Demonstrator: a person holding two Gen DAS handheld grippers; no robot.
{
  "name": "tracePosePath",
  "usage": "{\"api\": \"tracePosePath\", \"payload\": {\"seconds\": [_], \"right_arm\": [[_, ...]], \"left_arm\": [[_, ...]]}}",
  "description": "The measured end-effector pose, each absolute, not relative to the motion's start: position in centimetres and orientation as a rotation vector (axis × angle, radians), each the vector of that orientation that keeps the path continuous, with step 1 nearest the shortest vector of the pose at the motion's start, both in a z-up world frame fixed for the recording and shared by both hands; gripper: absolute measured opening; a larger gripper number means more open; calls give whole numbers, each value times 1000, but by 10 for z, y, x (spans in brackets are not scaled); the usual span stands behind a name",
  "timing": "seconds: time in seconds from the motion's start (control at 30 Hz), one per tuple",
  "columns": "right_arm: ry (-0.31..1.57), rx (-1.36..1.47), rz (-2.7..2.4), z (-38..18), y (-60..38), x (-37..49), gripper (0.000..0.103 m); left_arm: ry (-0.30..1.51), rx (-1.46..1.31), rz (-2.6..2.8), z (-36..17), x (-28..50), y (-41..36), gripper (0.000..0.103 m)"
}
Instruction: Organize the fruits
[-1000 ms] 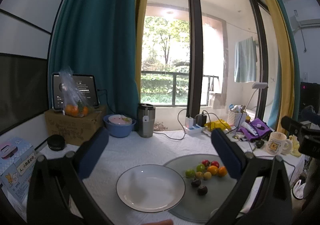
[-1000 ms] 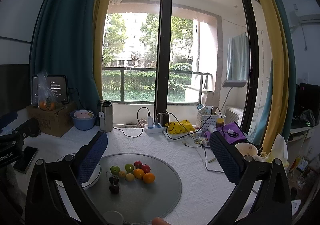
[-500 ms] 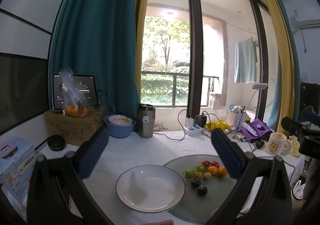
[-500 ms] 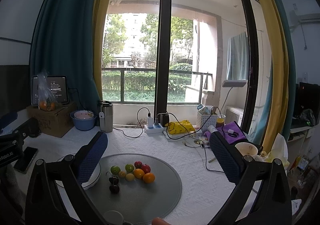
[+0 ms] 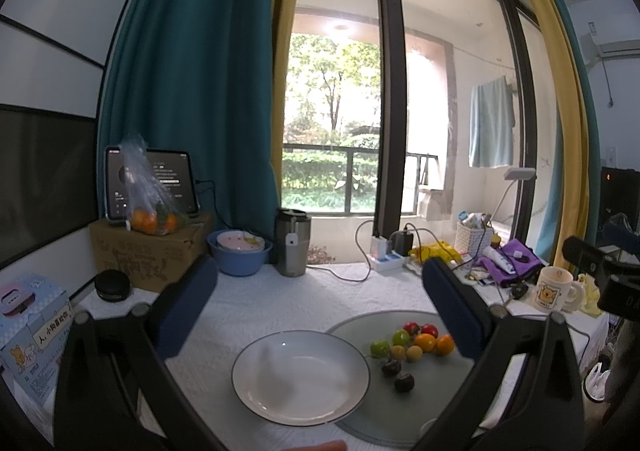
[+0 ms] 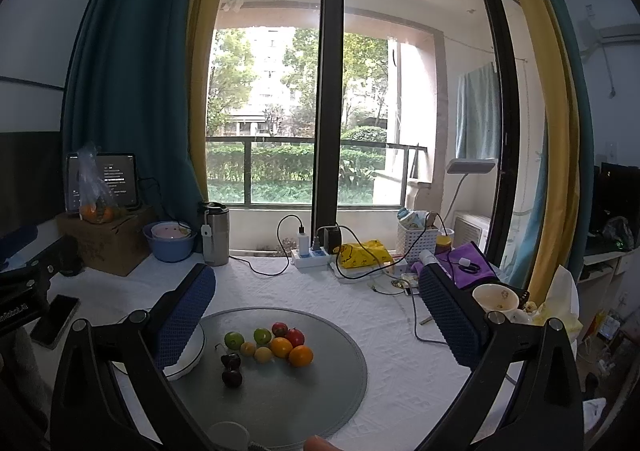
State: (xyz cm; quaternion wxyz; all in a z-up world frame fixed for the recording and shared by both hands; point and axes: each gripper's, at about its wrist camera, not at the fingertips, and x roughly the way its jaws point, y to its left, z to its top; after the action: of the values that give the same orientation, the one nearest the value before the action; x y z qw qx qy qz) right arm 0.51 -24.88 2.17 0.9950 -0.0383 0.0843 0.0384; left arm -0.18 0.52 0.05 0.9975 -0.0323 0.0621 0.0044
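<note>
While both grippers, left [image 5: 320, 299] and right [image 6: 316, 299], were held above the bench with jaws wide and empty, the fruits [image 6: 266, 345] clustered on the grey mat [image 6: 320, 403] were judged best pinched singly for the plate [image 5: 300, 375].

Your right claw [image 6: 316, 307] hangs above the worktop [image 6: 304, 287] with its two blue pads wide apart and nothing between them. Under it lies a round grey mat [image 6: 320, 383]. On the mat you see a close group of small fruits [image 6: 268, 343]: two green, two red, two orange, two yellow and two dark cherries [image 6: 231, 369] nearest to you. A white plate [image 6: 188, 361] overlaps the left edge of the mat, partly hidden behind the left pad. A phone [image 6: 54, 321] lies further left. A mug [image 6: 496, 299] stands just behind the right pad.
</note>
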Motion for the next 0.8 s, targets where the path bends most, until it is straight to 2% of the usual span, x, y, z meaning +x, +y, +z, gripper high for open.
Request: {"api": "tracePosePath", "payload": {"seconds": [0.5, 0.8], "right_arm": [[171, -78, 76, 21, -249, 6, 103], [217, -78, 62, 5, -257, 21, 103]], "left_arm": [[137, -64, 4, -1, -1, 3, 103], [228, -40, -34, -22, 20, -10, 103]]}}
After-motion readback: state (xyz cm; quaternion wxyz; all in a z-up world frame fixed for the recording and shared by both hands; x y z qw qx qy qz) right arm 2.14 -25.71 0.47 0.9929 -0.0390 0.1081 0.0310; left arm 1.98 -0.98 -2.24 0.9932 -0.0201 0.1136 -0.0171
